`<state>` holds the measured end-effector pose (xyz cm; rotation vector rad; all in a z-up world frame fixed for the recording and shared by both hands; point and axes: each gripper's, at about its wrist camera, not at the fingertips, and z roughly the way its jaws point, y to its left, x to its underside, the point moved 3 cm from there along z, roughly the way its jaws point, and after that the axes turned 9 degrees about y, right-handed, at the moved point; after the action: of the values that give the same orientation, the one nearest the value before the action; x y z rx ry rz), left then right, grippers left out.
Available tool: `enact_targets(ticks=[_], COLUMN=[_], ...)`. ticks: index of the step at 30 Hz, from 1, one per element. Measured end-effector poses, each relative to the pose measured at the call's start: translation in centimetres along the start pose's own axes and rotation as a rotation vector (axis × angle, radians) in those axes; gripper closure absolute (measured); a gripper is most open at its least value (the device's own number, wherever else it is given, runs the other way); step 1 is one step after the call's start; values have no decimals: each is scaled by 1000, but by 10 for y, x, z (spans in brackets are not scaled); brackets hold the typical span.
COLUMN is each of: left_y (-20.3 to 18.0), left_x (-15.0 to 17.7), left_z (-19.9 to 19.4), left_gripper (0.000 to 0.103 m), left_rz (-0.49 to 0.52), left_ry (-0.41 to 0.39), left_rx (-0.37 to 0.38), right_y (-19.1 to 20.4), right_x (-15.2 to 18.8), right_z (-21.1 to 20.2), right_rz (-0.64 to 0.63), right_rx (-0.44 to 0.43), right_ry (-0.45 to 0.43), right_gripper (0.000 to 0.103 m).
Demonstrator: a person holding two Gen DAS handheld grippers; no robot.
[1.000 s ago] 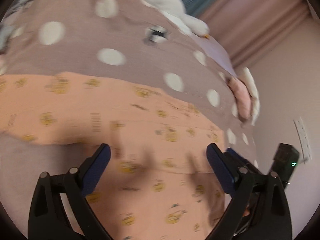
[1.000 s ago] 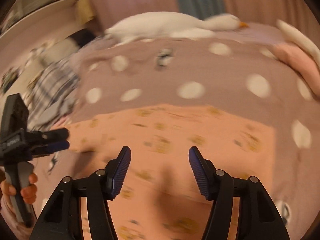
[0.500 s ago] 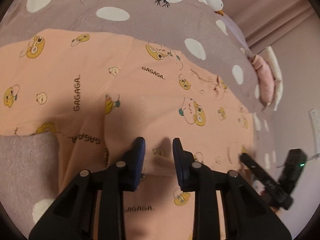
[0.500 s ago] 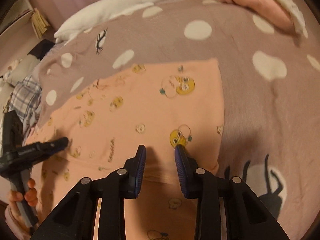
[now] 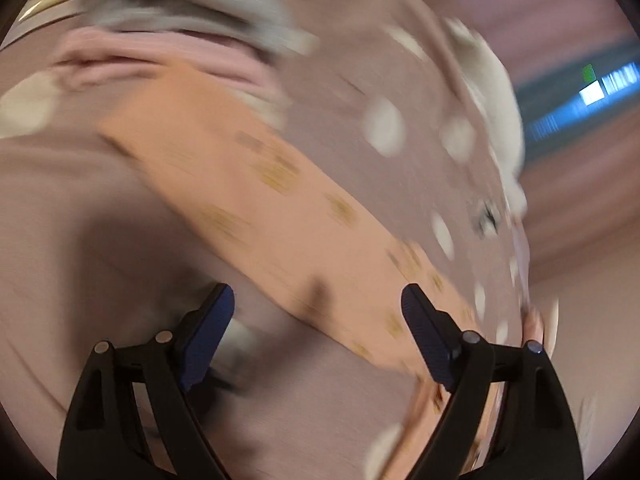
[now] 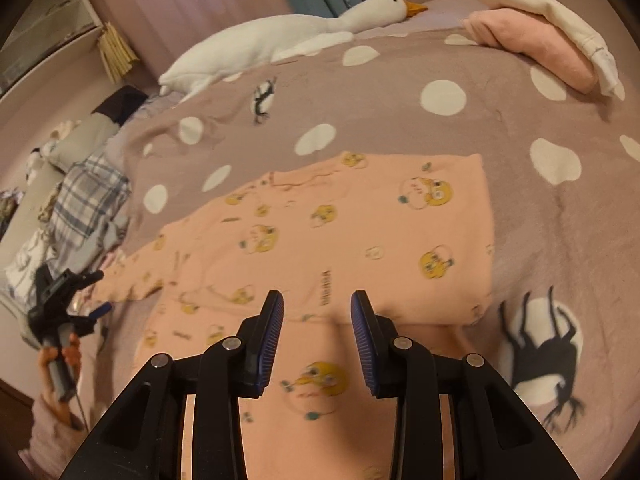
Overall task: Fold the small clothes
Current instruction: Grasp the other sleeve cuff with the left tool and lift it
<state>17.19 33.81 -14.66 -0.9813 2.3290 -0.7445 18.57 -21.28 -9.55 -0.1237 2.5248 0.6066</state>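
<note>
Peach garment [image 6: 360, 224] w/ yellow cartoon-duck print lies spread flat on the bed, on a mauve blanket [image 6: 400, 128] w/ white dots. One sleeve end runs out to the left edge in the right wrist view, and a folded edge lies across the cloth just ahead of the right claw.

Right claw [image 6: 317, 318] hovers over the near part of the garment, jaws partway apart, cloth visible under the gap; can't tell if the pads touch it, no fabric pinched up between them.

Left claw [image 5: 318, 316] is in a heavily blurred view: jaws opening, wide apart, nothing between them. Garment strip [image 5: 280, 208] runs diagonally ahead of it. In the right wrist view the left claw [image 6: 86, 294] sits by the sleeve end, gripped by a hand [image 6: 60, 360].

Behind: white goose plush [image 6: 280, 36], folded pink cloth [image 6: 532, 52] under a cream one [image 6: 552, 12] at far right, plaid fabric [image 6: 88, 196] at left.
</note>
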Motion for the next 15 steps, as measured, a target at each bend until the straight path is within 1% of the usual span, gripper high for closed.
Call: enact_targets(ticks=[2, 3, 5, 6, 8, 9, 10, 11, 12, 13, 14, 15], left_y=[23, 29, 41, 43, 43, 42, 41, 41, 43, 45, 45, 47], left_x=[-16, -21, -32, -38, -44, -48, -51, -55, -59, -62, -65, -67], left_z=[-7, -8, -11, -13, -11, -10, -9, -9, -12, -13, -9, -5], left_gripper=[19, 19, 19, 19, 19, 22, 29, 33, 48, 74, 87, 98], left_rz=[-70, -93, -141, -153, -157, -165, -174, -180, -183, -187, -186, -186], left_ry=[-36, -50, -78, -96, -113, -120, -129, -135, -138, -137, -127, -115], left_rx=[6, 18, 67, 80, 80, 74, 60, 42, 19, -12, -36, -50], right_y=[7, 10, 16, 18, 22, 24, 25, 27, 28, 29, 30, 31], right_x=[3, 4, 6, 7, 8, 9, 9, 10, 11, 12, 13, 14], right_z=[2, 3, 4, 4, 5, 5, 5, 5, 5, 5, 5, 4], right_rz=[-1, -1, -5, -5, -12, -15, -21, -28, -34, -42, -47, -49], right_rx=[-4, -9, -12, -13, -15, -11, -3, 8, 16, 22, 27, 33], right_ry=[6, 8, 11, 12, 16, 16, 17, 17, 16, 17, 18, 18], right_gripper=[68, 68, 68, 68, 68, 68, 68, 68, 68, 68, 68, 68])
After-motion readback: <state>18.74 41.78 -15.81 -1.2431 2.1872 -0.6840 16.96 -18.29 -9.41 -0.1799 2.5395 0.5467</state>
